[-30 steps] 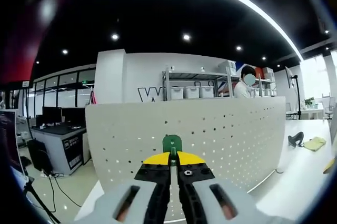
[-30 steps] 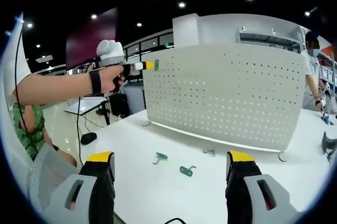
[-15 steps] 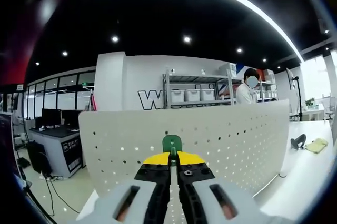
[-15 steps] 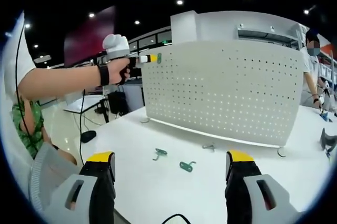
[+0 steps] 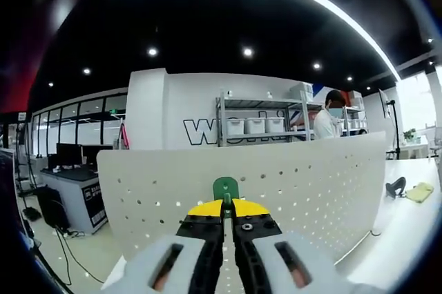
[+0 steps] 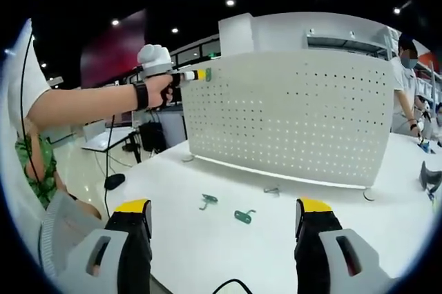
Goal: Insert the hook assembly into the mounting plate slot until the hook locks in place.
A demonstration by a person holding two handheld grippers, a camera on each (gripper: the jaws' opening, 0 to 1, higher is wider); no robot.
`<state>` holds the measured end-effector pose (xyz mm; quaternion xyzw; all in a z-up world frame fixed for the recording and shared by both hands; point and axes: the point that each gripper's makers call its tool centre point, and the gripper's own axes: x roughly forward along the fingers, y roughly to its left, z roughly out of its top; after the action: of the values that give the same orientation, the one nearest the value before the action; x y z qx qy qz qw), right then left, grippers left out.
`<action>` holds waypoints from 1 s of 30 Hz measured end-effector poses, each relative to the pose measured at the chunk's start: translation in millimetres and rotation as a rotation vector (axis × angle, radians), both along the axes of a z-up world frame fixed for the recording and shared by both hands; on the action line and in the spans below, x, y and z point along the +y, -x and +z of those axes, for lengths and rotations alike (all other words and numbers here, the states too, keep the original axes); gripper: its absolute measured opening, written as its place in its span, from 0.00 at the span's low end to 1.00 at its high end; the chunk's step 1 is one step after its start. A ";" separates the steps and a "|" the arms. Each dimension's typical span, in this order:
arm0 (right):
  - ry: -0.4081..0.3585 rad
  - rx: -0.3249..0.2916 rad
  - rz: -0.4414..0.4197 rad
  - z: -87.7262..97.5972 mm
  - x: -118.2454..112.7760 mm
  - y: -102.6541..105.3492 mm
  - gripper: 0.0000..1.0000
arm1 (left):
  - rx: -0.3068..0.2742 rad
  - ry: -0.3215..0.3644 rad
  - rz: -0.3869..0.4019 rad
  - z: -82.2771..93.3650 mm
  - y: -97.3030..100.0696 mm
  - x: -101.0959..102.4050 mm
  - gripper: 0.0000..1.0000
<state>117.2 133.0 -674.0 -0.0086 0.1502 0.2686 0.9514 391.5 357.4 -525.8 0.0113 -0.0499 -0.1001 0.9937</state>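
Note:
My left gripper [image 5: 224, 206] is shut on a green hook [image 5: 225, 188], held up close to the white perforated mounting plate [image 5: 290, 183]. In the right gripper view the same left gripper [image 6: 200, 74] reaches the upper left corner of the plate [image 6: 290, 125], held by a person's hand [image 6: 155, 90], with the green hook [image 6: 208, 74] at its tip. My right gripper [image 6: 221, 221] stands open low over the white table. Two green hooks [image 6: 208, 200] [image 6: 242, 216] and a small metal hook [image 6: 271, 190] lie on the table before the plate.
The white table [image 6: 207, 239] runs to an edge at the left, with floor beyond. A person [image 6: 404, 80] stands at the right behind the plate. A dark object [image 6: 428, 177] lies at the table's far right. Shelving with bins [image 5: 255, 125] stands in the background.
The left gripper with the green hook has risen and moved right, closer to the plate's upper left corner. The right gripper stays open and nearly still.

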 end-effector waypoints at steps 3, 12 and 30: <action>0.004 0.003 0.007 -0.9 1.4 1.3 0.87 | 0.000 -0.003 0.006 0.2 -3.2 1.4 0.03; 0.009 0.018 -0.003 -3.8 -2.3 5.5 0.87 | 0.000 0.003 0.017 -3.1 -11.4 2.4 0.03; 0.004 0.030 -0.028 -6.9 -7.3 3.2 0.86 | 0.002 -0.013 0.026 -3.5 -20.3 -0.3 0.03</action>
<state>114.0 125.7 -680.9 -0.0045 0.1650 0.2551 0.9527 411.8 357.1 -529.2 0.0185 -0.0478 -0.0876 0.9948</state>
